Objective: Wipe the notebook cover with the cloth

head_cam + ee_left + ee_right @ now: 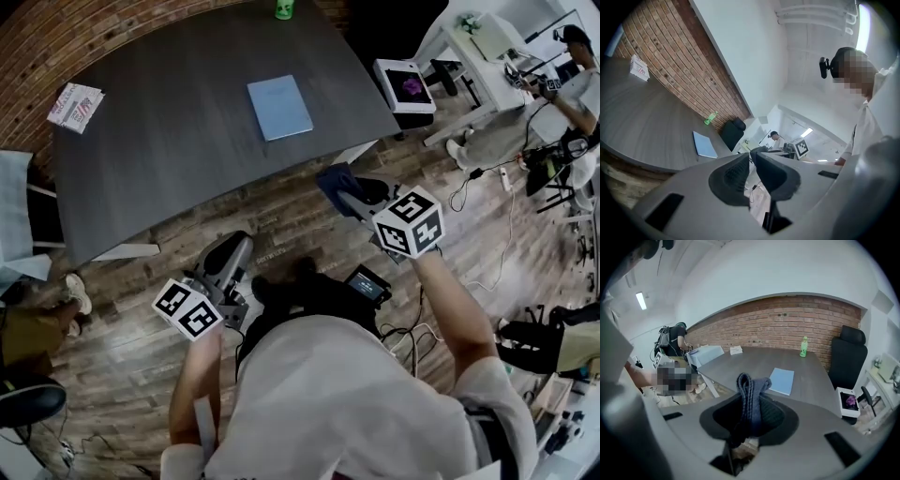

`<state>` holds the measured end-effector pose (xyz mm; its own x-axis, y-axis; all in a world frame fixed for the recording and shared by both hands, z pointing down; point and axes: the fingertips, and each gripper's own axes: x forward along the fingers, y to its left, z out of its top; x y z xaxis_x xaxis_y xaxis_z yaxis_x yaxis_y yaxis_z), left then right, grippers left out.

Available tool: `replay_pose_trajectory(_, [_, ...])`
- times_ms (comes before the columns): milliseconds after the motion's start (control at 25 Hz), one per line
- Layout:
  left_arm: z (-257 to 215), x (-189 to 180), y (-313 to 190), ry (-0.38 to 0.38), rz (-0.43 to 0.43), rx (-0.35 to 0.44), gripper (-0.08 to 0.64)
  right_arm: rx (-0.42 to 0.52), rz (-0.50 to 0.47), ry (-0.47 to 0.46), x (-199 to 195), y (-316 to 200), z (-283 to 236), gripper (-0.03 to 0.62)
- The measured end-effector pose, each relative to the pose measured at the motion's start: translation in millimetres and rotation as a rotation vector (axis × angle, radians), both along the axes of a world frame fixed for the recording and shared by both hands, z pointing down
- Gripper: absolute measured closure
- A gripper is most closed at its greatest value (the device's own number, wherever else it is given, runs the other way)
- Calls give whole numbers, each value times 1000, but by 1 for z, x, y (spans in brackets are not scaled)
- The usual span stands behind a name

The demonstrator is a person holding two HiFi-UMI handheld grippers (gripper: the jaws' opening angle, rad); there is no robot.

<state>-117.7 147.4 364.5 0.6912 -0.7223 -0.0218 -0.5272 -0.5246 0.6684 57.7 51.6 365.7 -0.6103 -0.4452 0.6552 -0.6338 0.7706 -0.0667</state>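
1. Each gripper carries a cube with black-and-white square markers; these are patterns, not words.
2. The right gripper is clamped on a dark blue cloth. The cloth stands in a folded bunch between the jaws and sticks out past their tips.
3. The left gripper has its jaws drawn close together, leaving only a slim gap. Nothing is between them.
4. In the head view both grippers hang over the wood-plank floor, short of the near edge of the table.
5. The notebook is light blue and lies flat and closed on the dark grey table, towards its far right part. It is well apart from the cloth. No writing can be made out on its cover.
6. A white packet with red print sits at the far left corner of the table; the print is too small to read.
7. A green bottle stands at the far edge, and its label is not legible.
8. A brick wall runs behind the table, and a black chair stands at the right end.
9. A white box holding something purple is beside the table.
10. Another person sits at a white desk further off, and cables lie on the floor nearby.
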Motion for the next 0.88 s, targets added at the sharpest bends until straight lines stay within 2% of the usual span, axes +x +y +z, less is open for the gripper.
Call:
replay_pose_trajectory(200, [10,1,-28,-13,-41,-19,508,-16,-69,39,-10,-35,17,488])
replay_pose_trajectory(400, [17,8,-77,-30,-103,-23,506,-6,-150,75,-14,-92,27,488])
replay_pose_trajectory(720, [41,33,-155,-62,-196,-89,485,3,-322,154,-28,-191,44,488])
replay_pose_trajectory(880, [55,46,-177,-67,-235,-127,483,15,-409,212,-36,-225,57,488])
